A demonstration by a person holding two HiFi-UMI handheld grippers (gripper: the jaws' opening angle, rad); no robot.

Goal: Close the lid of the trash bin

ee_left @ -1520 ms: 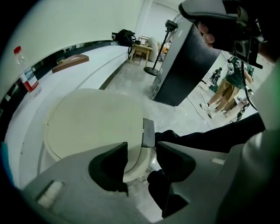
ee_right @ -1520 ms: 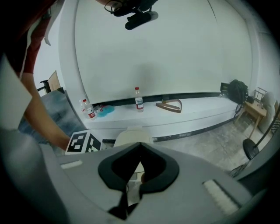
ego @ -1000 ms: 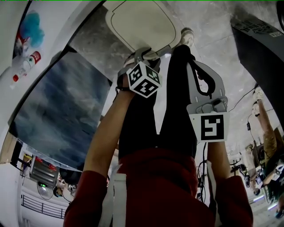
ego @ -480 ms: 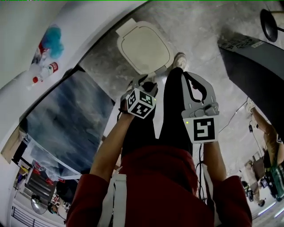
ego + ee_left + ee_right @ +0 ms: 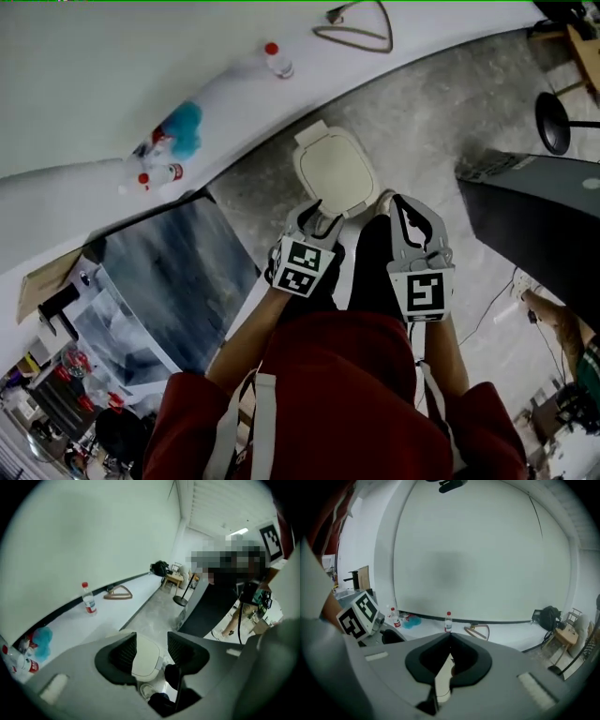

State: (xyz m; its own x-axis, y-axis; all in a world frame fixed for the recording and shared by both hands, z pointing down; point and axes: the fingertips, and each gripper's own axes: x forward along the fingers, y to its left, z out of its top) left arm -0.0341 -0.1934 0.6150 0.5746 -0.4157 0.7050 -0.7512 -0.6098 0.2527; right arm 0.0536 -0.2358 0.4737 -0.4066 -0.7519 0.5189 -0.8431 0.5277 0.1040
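Trash bin [image 5: 336, 172]: stands on the grey mottled floor [image 5: 441, 103] just ahead of the person's feet, cream lid down flat over the body. Nearest to the camera are red sleeves [image 5: 192, 417], with both grippers close to the body and well apart from the bin. Left gripper [image 5: 151, 648]: fingers spread, nothing gripped; the bin shows through the gap, lower down. Right gripper [image 5: 450, 637]: fingers clenched tip to tip, nothing between them. Pale shoe [image 5: 385, 199] is just beside the bin's near right corner. Glossy dark panel [image 5: 164, 281] to the left, dark grey cabinet [image 5: 534, 225] to the right. Beyond the bin, a white platform [image 5: 234, 94] carries a blue bundle [image 5: 180, 127] with small bottles [image 5: 159, 173] beside it. A red-capped water bottle [image 5: 277, 61] stands farther along, a wooden triangular frame [image 5: 361, 28] at the far end. Black stool base [image 5: 562, 122] far right.
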